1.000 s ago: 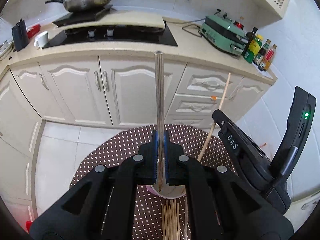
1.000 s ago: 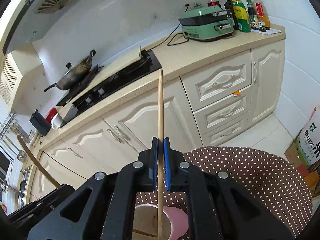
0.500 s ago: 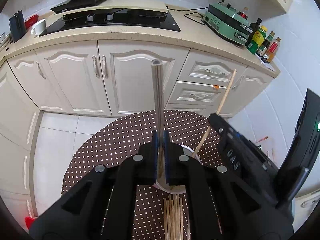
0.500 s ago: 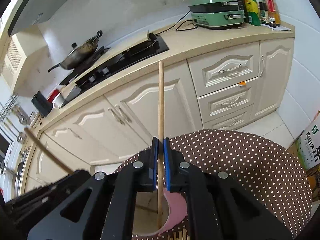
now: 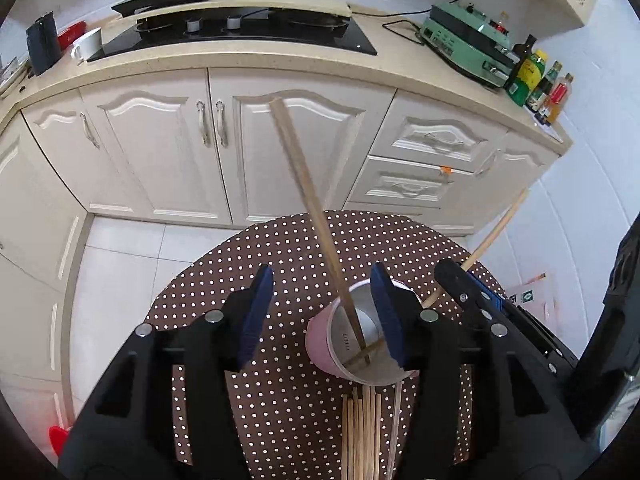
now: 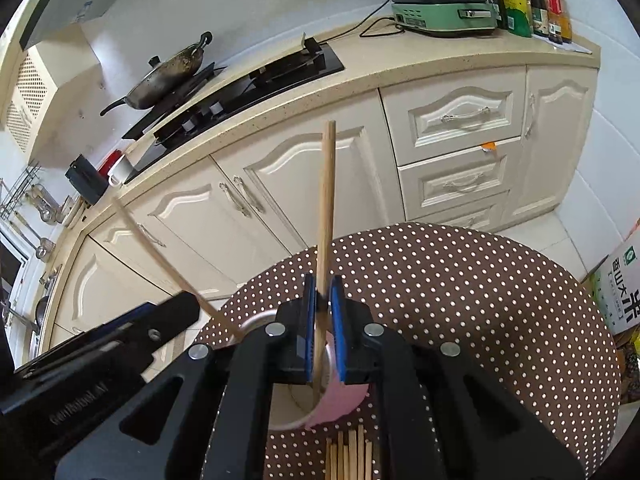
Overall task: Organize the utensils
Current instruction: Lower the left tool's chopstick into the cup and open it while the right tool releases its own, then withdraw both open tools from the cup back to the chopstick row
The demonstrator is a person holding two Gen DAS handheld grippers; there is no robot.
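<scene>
A pink cup [image 5: 320,346] stands on the brown dotted tablecloth [image 5: 280,248]. My left gripper [image 5: 320,280] hovers over the cup, its jaws opening and wide apart. A wooden chopstick [image 5: 308,196] leans free in the cup between them, touching neither pad. My right gripper [image 6: 322,300] is over the same cup [image 6: 340,404], jaws opening by a sliver. A second chopstick [image 6: 326,200] stands between its pads with its lower end in the cup. A bundle of several chopsticks [image 5: 360,432] lies on the cloth just before the cup. The right gripper [image 5: 468,292] also shows in the left wrist view.
White kitchen cabinets [image 5: 224,152] rise behind the round table [image 6: 480,280]. The counter carries a stove [image 5: 240,32], a wok [image 6: 168,76], a green appliance [image 6: 440,4] and bottles [image 6: 532,0]. A printed box [image 6: 624,292] stands on the floor at the right.
The left jaws have opened and let go of their chopstick, which now leans leftward in the cup. Both grippers have sunk toward the cup. The right pads have parted slightly.
</scene>
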